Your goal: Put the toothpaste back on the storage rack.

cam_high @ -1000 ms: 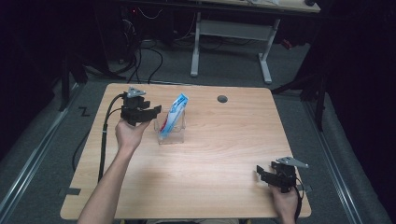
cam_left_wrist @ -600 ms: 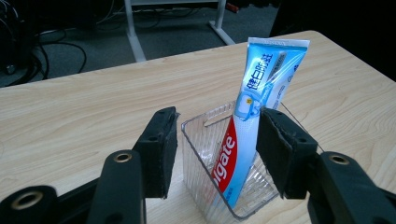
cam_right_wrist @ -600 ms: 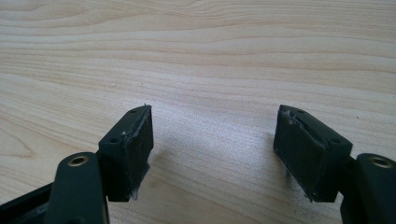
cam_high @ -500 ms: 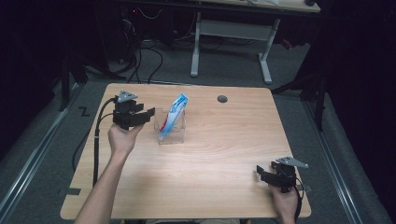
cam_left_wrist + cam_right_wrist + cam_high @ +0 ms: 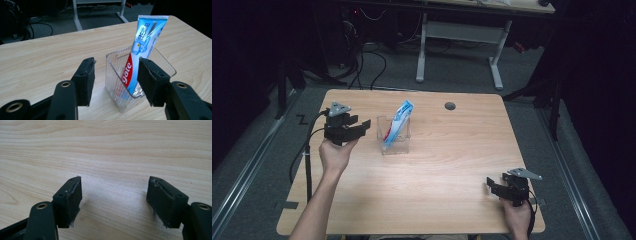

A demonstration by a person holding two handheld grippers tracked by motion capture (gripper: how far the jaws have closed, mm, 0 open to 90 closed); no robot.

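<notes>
A clear ribbed plastic holder (image 5: 394,136) is seen standing upright just left of the centre of the wooden bench (image 5: 452,165) in the high view, and a blue, white and red toothpaste tube (image 5: 397,122) is leaned inside it, its flat end tilted up to the right above the rim. The left gripper (image 5: 362,125) is held at the left of the frame, near the holder but apart from it, with its fingers (image 5: 85,81) spread and nothing pinched; in the left gripper view the holder (image 5: 117,82) and tube (image 5: 141,47) are framed beyond them. The right gripper (image 5: 492,186) is kept at the lower right corner of the bench, well apart from the holder, its fingers (image 5: 71,200) spread over bare wood.
</notes>
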